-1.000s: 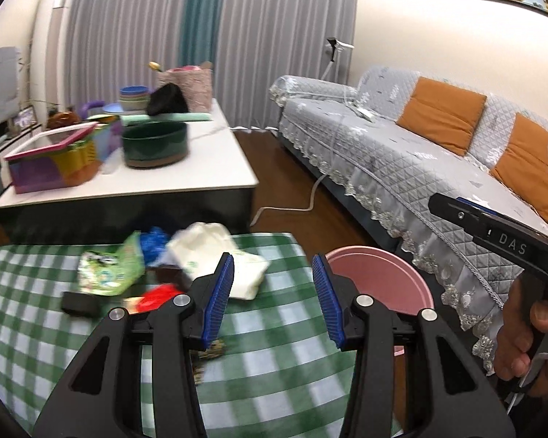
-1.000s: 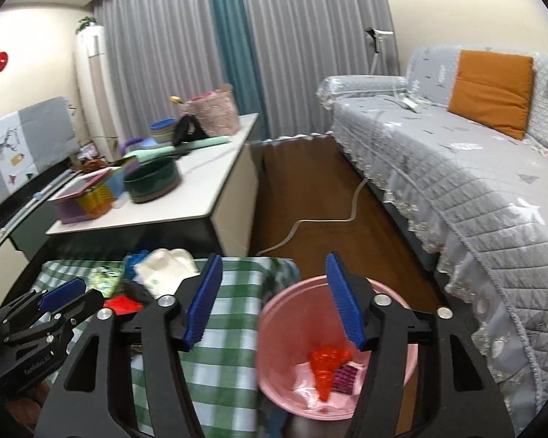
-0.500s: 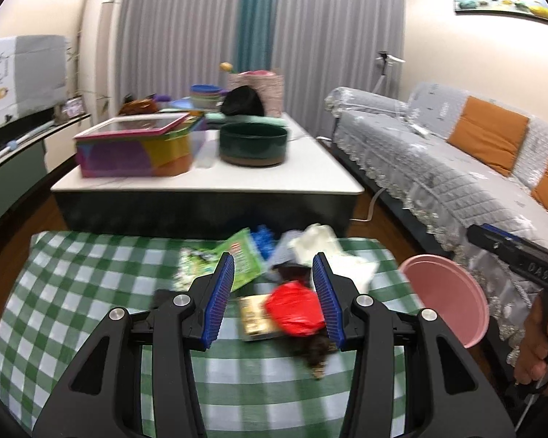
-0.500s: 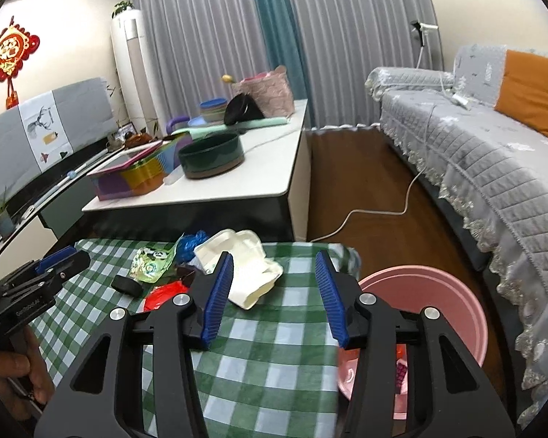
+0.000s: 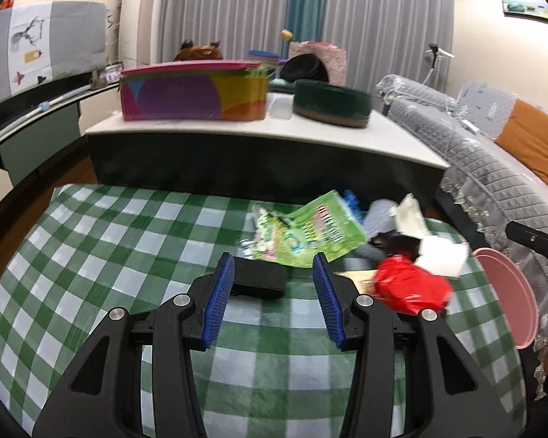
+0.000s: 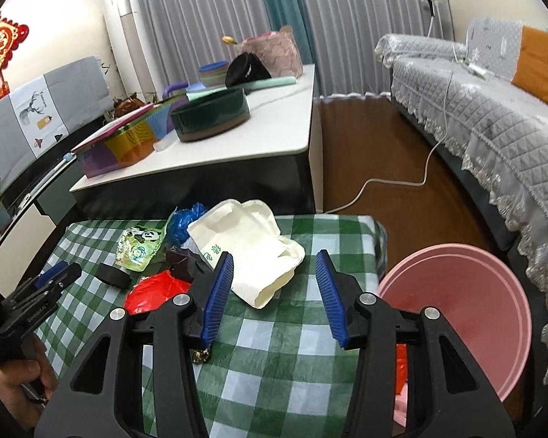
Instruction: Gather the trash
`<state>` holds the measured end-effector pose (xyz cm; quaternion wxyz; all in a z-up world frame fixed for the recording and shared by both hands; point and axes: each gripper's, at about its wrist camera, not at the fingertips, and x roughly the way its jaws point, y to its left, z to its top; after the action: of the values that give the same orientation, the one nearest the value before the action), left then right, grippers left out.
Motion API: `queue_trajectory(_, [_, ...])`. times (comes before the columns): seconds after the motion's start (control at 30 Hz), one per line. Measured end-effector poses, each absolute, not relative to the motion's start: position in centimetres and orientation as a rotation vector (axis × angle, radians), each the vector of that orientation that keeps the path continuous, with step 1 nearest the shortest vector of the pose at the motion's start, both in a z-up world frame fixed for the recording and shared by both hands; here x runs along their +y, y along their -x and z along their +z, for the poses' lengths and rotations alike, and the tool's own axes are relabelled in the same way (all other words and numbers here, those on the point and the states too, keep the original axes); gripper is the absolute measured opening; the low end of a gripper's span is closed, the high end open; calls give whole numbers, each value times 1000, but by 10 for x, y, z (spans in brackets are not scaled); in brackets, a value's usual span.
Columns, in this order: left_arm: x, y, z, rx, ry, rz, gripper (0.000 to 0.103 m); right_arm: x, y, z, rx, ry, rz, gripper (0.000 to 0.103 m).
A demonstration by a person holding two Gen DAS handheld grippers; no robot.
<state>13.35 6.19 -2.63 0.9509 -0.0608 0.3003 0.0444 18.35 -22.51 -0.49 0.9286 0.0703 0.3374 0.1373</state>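
Living room: grey curtains behind, grey quilted sofa (image 6: pixel 493 109) to the right, white coffee table (image 6: pixel 274 135) with one dark green bowl (image 6: pixel 210 118) and one multicoloured box (image 5: pixel 193 96).

Foreground: low tabletop (image 6: pixel 281 383) under a green-and-white checked cloth, with one pink bin (image 6: pixel 467 314) just beside its right edge, red scraps visible inside.

Trash clustered at the far right part of the tabletop, counted by kind:
- one white foam clamshell box (image 6: pixel 252 252), lying open;
- one green printed snack wrapper (image 5: pixel 307 235);
- one crumpled red wrapper (image 5: pixel 413 286);
- one flat black object (image 5: pixel 259 281);
- one blue crumpled piece (image 6: pixel 182 219);
- one dark crumpled piece (image 6: pixel 182 261), partly hidden;
- one small brown scrap (image 6: pixel 200 356) near the right tool's left finger.

Left tool (image 5: pixel 272 297): released, jaws partly apart, nothing between the pads, black object just beyond the tips.

Right tool (image 6: pixel 274 292): jaws just narrowed a little, held partly apart, empty, clamshell box just beyond the tips and not gripped.

Each tool also seen from the other's camera, held in one hand (image 6: pixel 18 376).
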Motion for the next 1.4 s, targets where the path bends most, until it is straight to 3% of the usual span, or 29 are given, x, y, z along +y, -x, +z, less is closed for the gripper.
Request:
queue_trajectory(0.6, [97,-179,-71,739,257,144,48,-199,-228,-53,869,-210,302,50])
queue_trajectory(0.7, [96,-179,-71,741,265,126,48,-195,-230,-55,881,-201,308,45])
queue_trajectory(0.77, [94,-179,-70,738,260,116,42,-193,-230,-56,885,-184,307,37])
queue_trajectory(0.83, [93,-178,-70,745,257,111,30,-193,-229,-56,886,-175,311,21])
queue_trajectory(0.9, [91,-177,-70,750,248,113,22,-194,-228,-55,879,-174,317,16])
queue_trajectory(1.13, [88,-172,-59,714,226,119,8,-196,-216,-40,816,-134,328,4])
queue_trajectory(1.4, [80,-161,-49,684,197,115,6,-200,-201,-24,764,-96,333,2])
